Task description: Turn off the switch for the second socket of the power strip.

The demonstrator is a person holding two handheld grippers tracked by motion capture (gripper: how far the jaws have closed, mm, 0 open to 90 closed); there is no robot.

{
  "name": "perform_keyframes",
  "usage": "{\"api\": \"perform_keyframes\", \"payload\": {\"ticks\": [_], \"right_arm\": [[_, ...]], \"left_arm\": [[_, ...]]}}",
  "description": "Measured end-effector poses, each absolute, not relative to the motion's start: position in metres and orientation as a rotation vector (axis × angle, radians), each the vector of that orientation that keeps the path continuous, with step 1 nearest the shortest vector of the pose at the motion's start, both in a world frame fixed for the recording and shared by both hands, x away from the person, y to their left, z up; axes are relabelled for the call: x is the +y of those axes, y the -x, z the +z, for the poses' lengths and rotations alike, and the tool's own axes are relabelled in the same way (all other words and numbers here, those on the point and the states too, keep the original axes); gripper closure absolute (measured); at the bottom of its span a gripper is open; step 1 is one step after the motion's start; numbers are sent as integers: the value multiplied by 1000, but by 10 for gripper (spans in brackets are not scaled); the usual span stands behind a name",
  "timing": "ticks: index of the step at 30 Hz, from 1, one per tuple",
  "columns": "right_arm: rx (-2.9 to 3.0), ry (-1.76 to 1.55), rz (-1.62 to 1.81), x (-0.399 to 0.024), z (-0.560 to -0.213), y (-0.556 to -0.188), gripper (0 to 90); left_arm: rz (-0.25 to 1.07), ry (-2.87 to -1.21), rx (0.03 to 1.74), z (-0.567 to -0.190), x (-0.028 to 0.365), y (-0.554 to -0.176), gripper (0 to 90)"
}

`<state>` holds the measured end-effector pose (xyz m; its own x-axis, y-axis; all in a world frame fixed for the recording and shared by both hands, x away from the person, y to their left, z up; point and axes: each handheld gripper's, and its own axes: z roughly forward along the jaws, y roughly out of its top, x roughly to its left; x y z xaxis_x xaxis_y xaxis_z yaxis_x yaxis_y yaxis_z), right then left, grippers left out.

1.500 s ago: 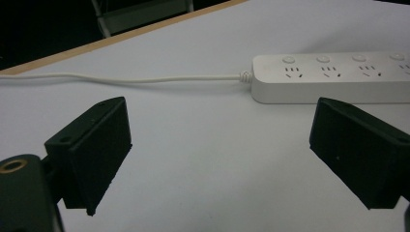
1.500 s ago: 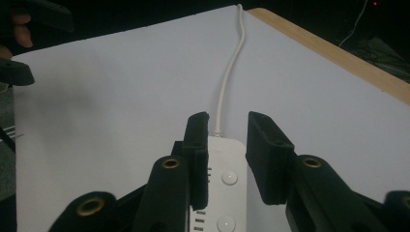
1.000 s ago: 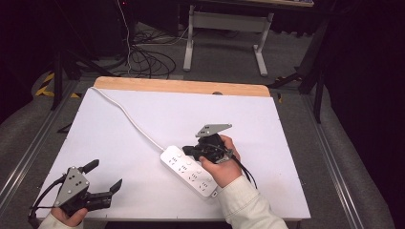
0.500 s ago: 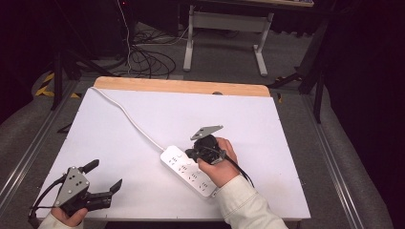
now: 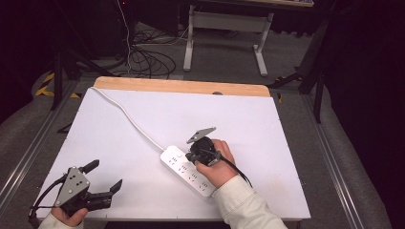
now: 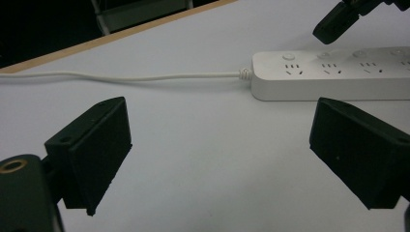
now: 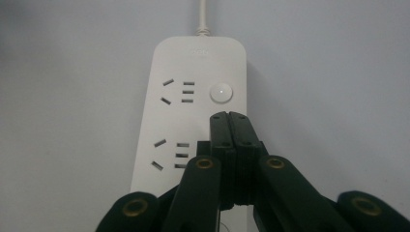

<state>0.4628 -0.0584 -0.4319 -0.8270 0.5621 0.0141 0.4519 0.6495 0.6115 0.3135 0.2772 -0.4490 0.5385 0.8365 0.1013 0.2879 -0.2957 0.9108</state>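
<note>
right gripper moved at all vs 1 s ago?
Yes, slightly. Against the power strip, which stayed put, the right gripper has shifted a little toward the near table edge in the high view, jaws shut over the strip's cord end.

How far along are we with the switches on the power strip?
Done, by the look of it: the right tool is shut and poised over the power strip, tips just short of the round button nearest the cord. In hand: lining up on that button; contact can't be confirmed. Left: the press itself, possibly the other buttons. The left tool rests open near the table's front edge, holding nothing.
</note>
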Motion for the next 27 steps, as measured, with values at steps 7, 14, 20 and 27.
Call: {"api": "perform_keyframes", "payload": {"ticks": [7, 14, 20, 27], "right_arm": [[2709, -820, 887, -56, -436, -462, 900], [2714, -808, 864, -54, -438, -461, 900], [2717, -802, 852, -53, -440, -461, 900], [2705, -793, 855, -52, -441, -459, 900]], "left_arm": [[731, -1844, 927, -449, 276, -314, 86], [731, -1843, 930, -450, 276, -314, 86], [739, -1851, 922, -449, 276, -314, 86], [740, -1855, 928, -450, 275, -314, 86]]}}
